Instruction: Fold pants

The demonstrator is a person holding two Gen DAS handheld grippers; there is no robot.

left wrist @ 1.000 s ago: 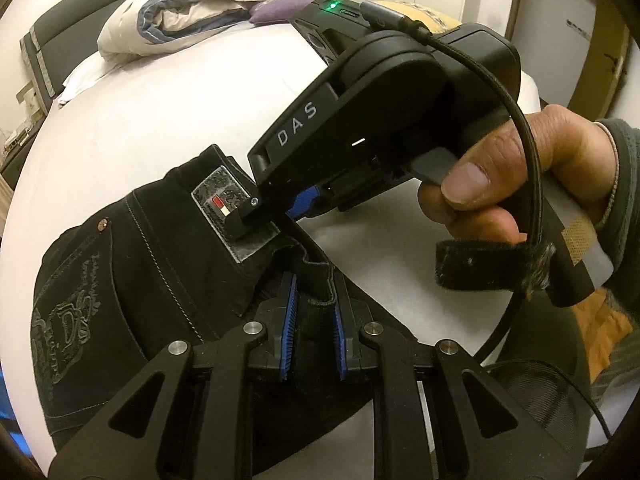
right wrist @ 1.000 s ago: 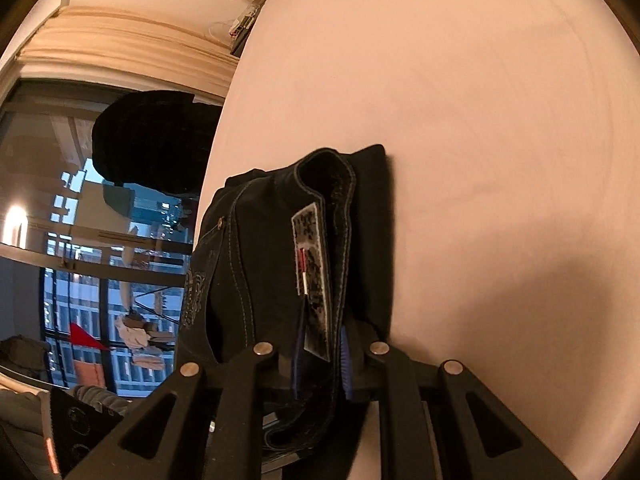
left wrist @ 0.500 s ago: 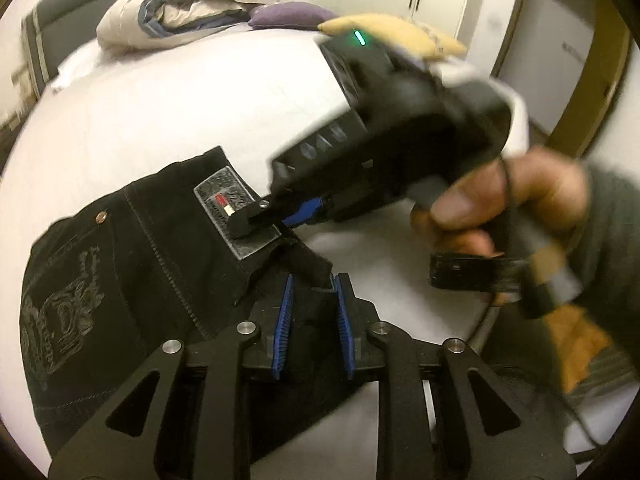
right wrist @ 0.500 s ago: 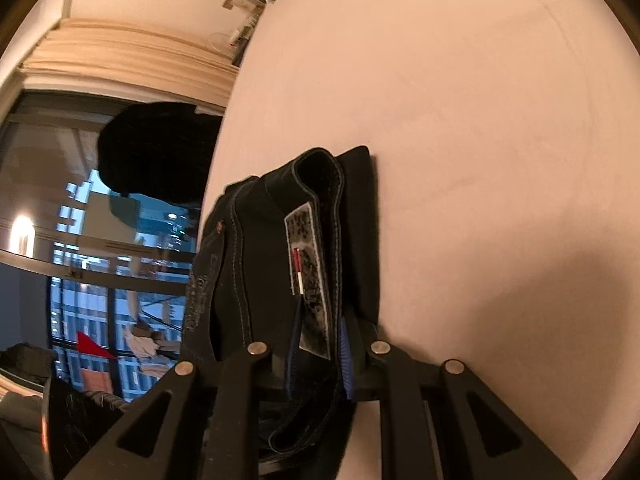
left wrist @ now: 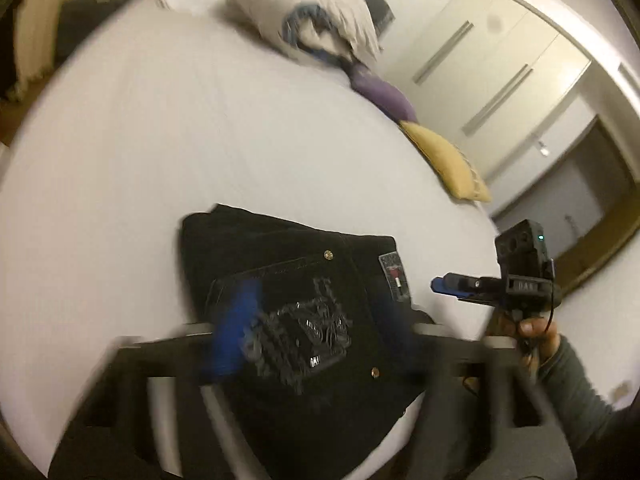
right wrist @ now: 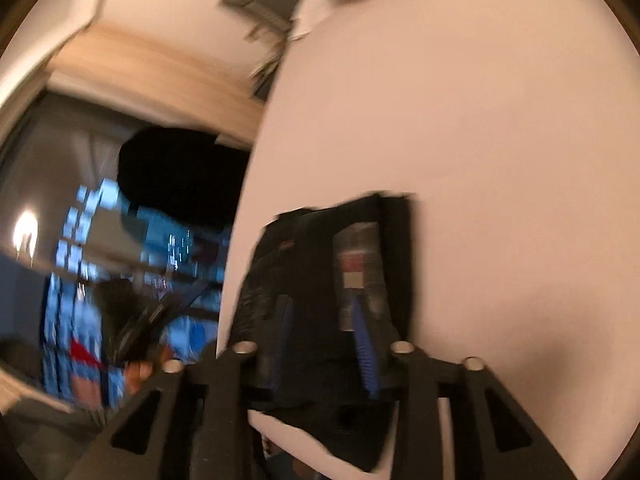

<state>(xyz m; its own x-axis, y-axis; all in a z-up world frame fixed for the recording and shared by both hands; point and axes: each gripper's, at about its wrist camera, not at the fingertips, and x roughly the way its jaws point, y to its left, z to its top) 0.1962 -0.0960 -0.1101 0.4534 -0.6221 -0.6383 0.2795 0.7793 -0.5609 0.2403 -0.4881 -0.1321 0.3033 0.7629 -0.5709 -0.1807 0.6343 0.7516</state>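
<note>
The black pants point(left wrist: 296, 296) lie folded in a compact stack on the white bed point(left wrist: 168, 128), back pocket embroidery and grey waistband label facing up. My left gripper point(left wrist: 316, 332) is open and blurred, its blue pads wide apart above the pants, holding nothing. My right gripper point(left wrist: 444, 284) shows in the left wrist view to the right of the pants, off the cloth. In the right wrist view the right gripper point(right wrist: 324, 336) is open, with the pants point(right wrist: 320, 248) and label just beyond its blue pads.
A grey-white pillow point(left wrist: 320, 20), a purple cushion point(left wrist: 384, 92) and a yellow cushion point(left wrist: 448, 160) lie along the bed's far right edge. White wardrobe doors point(left wrist: 496, 64) stand behind. A dark window point(right wrist: 100, 260) and black chair back point(right wrist: 176, 176) are beside the bed.
Both grippers have let go of the waistband and opened. Both have pulled back from the pants, the left one rising and swinging fast; the right one now sits to the pants' right.
</note>
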